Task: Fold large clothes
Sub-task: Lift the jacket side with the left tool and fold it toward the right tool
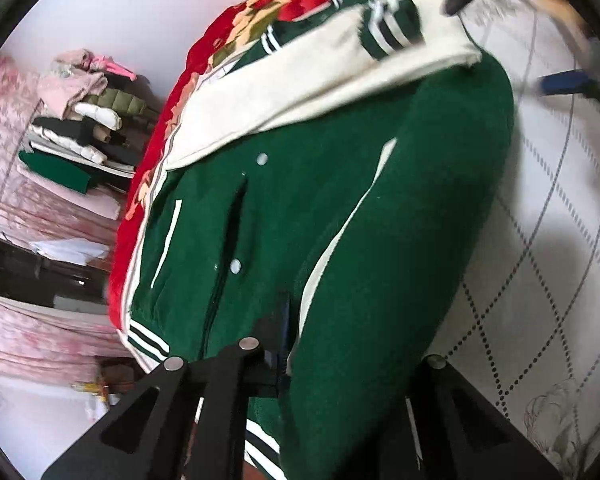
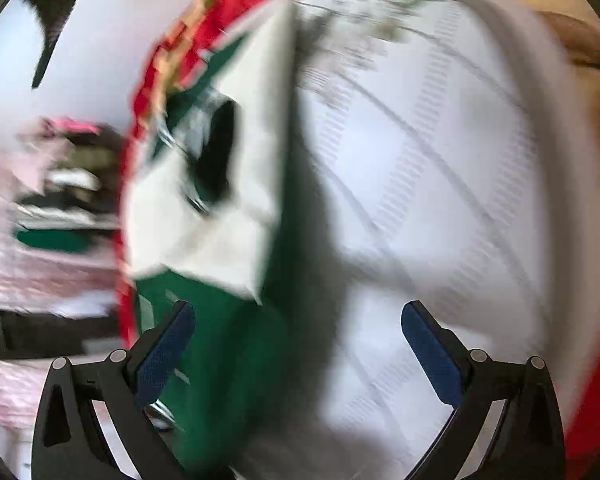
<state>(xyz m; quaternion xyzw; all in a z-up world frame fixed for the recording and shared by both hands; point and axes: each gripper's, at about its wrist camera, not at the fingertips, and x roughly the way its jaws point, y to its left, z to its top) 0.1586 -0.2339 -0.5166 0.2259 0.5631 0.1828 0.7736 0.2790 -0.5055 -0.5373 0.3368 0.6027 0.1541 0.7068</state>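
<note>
A green varsity jacket [image 1: 320, 220] with cream sleeves and striped cuffs lies on a white quilted mattress [image 1: 540, 260]. One cream sleeve [image 1: 320, 80] is folded across its upper part. My left gripper [image 1: 324, 364] is shut on the jacket's green fabric near the hem and holds a fold of it up. My right gripper [image 2: 298, 344] is open and empty, above the jacket's right edge [image 2: 236, 340] and the mattress [image 2: 440, 200]; that view is blurred. The right gripper also shows in the left wrist view [image 1: 572, 84] at the upper right.
A red floral blanket [image 1: 188, 92] lies along the jacket's far side. A pile of folded clothes [image 1: 88, 120] sits at the left on pink bedding [image 1: 28, 208]. A white wall is behind.
</note>
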